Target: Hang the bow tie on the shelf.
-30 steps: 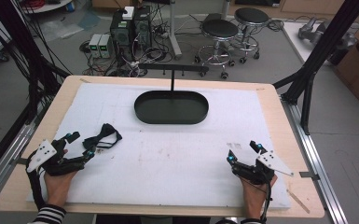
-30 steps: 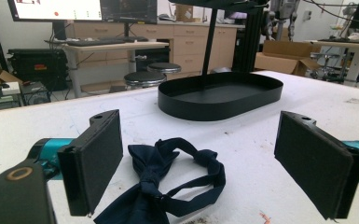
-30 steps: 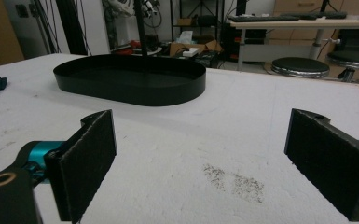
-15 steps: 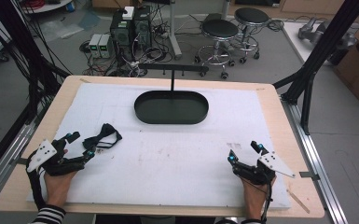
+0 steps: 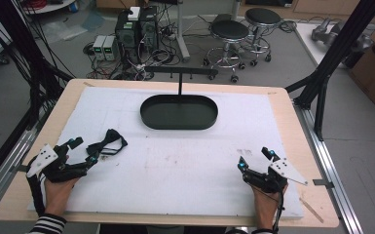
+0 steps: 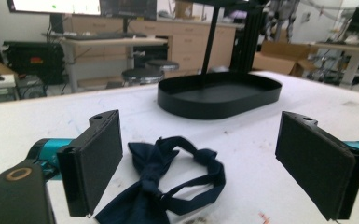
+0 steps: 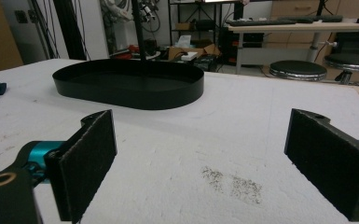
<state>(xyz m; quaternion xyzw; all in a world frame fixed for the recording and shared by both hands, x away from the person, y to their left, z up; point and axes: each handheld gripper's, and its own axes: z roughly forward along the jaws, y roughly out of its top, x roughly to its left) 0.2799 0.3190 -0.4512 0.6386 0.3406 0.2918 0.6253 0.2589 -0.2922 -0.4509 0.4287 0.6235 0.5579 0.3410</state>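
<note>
Setting: a wooden tabletop [image 5: 292, 105] covered by a white mat [image 5: 185, 161], seen from above, with a person's hands coming in from the near edge.

Bow tie: a dark navy bow tie [image 5: 107, 144] with its neck strap looped out lies flat on the mat at the near left, just beyond the left gripper. In the left gripper view the bow tie [image 6: 168, 179] sits low between the two jaws, closer to the left-hand jaw, with the knot nearest the camera and the strap loop beyond it.

Tray: a black oval tray [image 5: 179, 112] stands at the far middle of the mat, with a thin black post rising behind it to a crossbar. It looks bare inside. It is well apart from the bow tie.

Left gripper: the left gripper [image 5: 85, 151] rests low on the mat with its jaws spread wide, aimed at the bow tie and not touching it.

Right gripper: the right gripper [image 5: 255, 158] rests at the near right with its jaws spread wide, holding nothing, facing the tray [image 7: 128, 84] across bare mat.

Step in hand: judging by the layout, the approach to the bow tie, with the grasp not yet made.

Next move: likely the left gripper edges forward until its pads straddle the knot, then closes on that thick middle, not on the thin strap, which could slip free. The tray seems a plausible place to carry it.
</note>
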